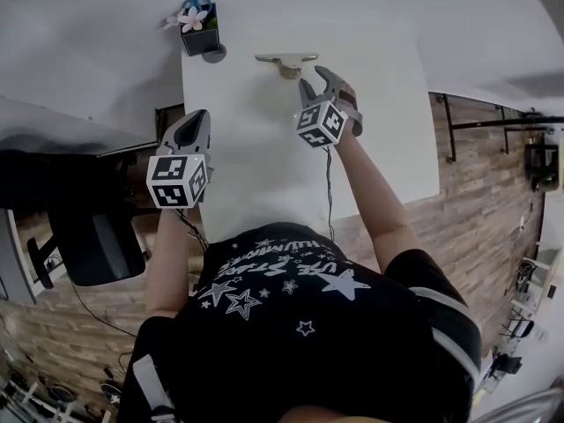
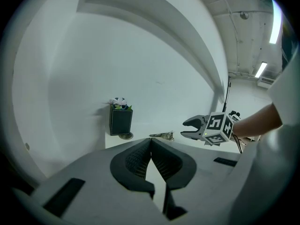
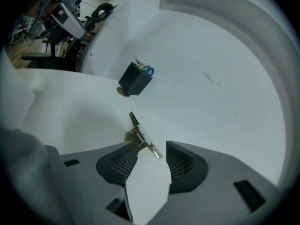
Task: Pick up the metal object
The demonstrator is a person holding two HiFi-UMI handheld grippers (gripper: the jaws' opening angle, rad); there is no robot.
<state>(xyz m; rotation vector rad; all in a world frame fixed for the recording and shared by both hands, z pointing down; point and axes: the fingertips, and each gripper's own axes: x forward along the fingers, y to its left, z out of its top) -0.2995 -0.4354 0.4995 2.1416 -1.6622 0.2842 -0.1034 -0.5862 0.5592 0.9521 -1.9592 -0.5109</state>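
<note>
Metal object (image 3: 143,135): a flat strip on a small block, lying on the white table (image 1: 264,166) at its far edge by the wall; its exact form is hard to make out.
Right gripper (image 3: 151,146): the jaws stand wide apart and grip nothing. The near end of the strip reaches in between their tips.
Contact: the right pad stands clear of the strip. The left jaw tip covers part of the block, so touch on that side cannot be told.
Head view: the right gripper (image 1: 315,79) points at the metal object (image 1: 286,60), and its marker cube hides the back of the jaws.
Left gripper (image 2: 150,142): the jaws meet at the tips with nothing between them.
Left gripper's place: it (image 1: 201,113) hangs at the table's left edge, well apart from the metal object.
Left gripper view: the metal object (image 2: 162,135) shows small and far off, just beside the right gripper (image 2: 185,129).
Black box (image 1: 200,38): stands at the table's far left corner with flowers (image 1: 192,14) in it.
Beside the box: 1 small round grey thing (image 1: 213,54), too small to identify.
Person: the torso fills the lower part of the head view and cuts off the table's near edge.
</note>
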